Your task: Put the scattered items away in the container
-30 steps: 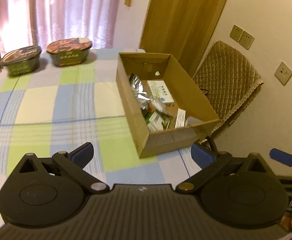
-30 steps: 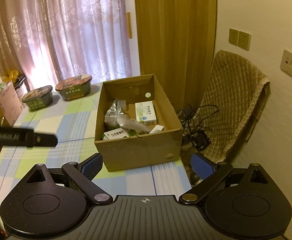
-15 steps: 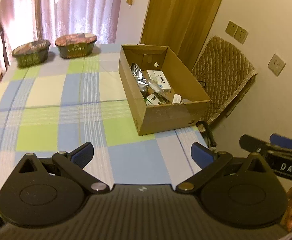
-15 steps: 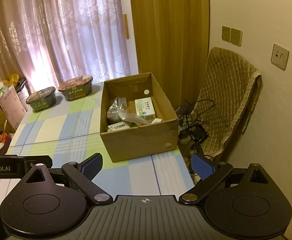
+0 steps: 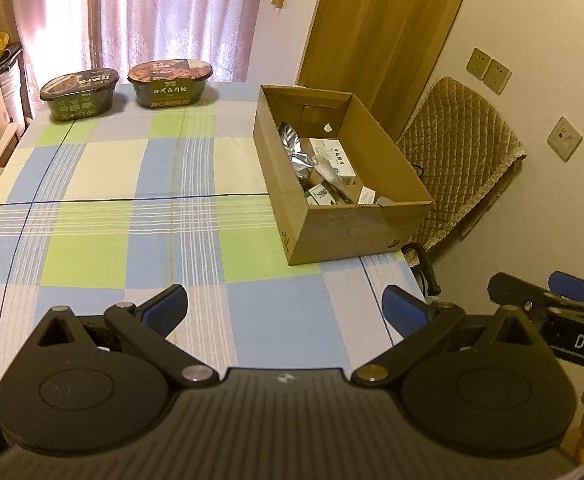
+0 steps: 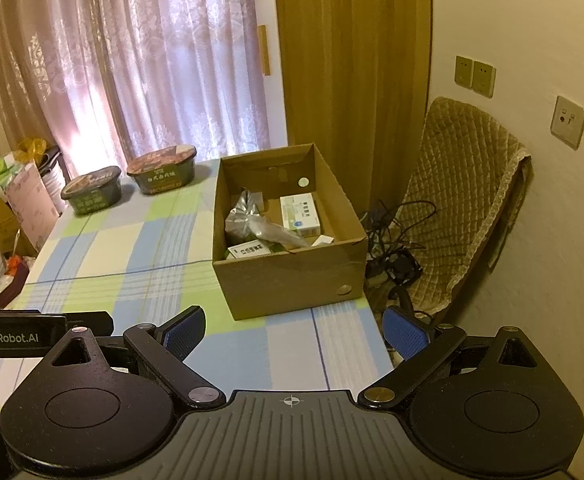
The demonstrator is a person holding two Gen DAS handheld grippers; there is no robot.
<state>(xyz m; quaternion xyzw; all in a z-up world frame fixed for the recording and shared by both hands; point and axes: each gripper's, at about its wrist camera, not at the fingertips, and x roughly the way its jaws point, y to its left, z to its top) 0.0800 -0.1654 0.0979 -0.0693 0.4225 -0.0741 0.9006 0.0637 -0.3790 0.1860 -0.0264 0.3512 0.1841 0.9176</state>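
Brown corrugated cardboard box [image 5: 356,232], plain, open-topped, rectangular, w/ a small round hole low on its near wall [image 6: 344,289]. It sits on the checked table [image 5: 131,240] at approx 1 o'clock from the left tongs [image 5: 283,308] and 12 o'clock from the right tongs [image 6: 294,330], close to the table's right edge.

Inside: a crumpled silver foil pouch [image 6: 247,220] toward the left wall, a white-and-green medicine carton [image 6: 300,214] to its right, another white carton w/ dark print [image 6: 249,249] against the near wall, plus smaller packets jumbled between; details too small to read.

Box's long axis runs near-to-far, far end pointing approx 12 o'clock toward the curtain [image 6: 151,80], a short wall facing the cameras.

Two dark lidded food bowls [image 5: 79,94] [image 5: 169,82] stand side by side at the table's far edge, approx 10–11 o'clock, well apart from the box.

Both tongs spread wide, nothing between the blue pads [image 5: 165,308], held over the table's near end. Rest of the tabletop carries nothing else in sight.
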